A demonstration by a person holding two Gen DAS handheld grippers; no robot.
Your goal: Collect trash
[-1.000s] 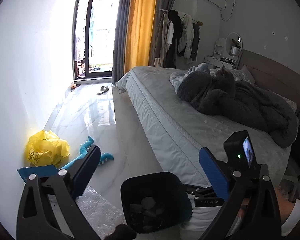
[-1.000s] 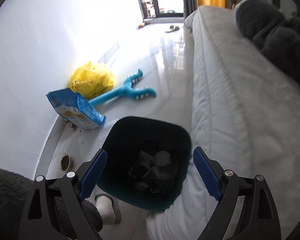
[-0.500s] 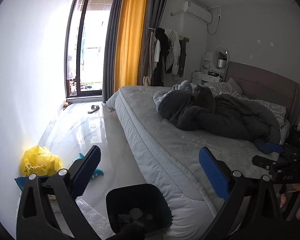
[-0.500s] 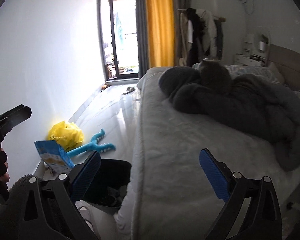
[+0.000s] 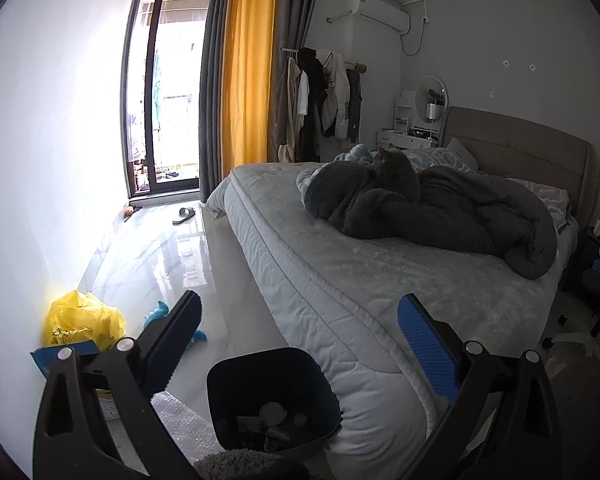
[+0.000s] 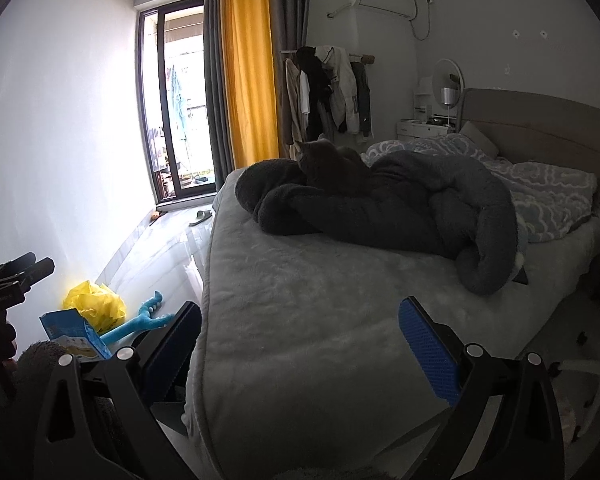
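A black trash bin (image 5: 272,392) stands on the floor against the bed's corner, with several pieces of trash (image 5: 274,414) inside. My left gripper (image 5: 300,344) hovers just above and behind it, open and empty. My right gripper (image 6: 300,344) is open and empty too, raised over the bed's (image 6: 320,300) near end. From there only a dark edge of the bin (image 6: 168,404) shows behind its left finger. By the wall lie a yellow plastic bag (image 5: 84,320), a blue packet (image 6: 74,332) and a sheet of bubble wrap (image 5: 180,428).
A grey cat (image 6: 332,168) sits on a dark rumpled blanket (image 6: 400,216) on the bed. A blue toy (image 6: 140,322) lies on the glossy floor, a slipper (image 5: 184,212) near the balcony door. The hand holding my left gripper (image 6: 12,280) shows at the left edge.
The right gripper has lifted away from above the bin and swung up to face the bed, its jaws a little wider. The left view has tilted up and shifted slightly.
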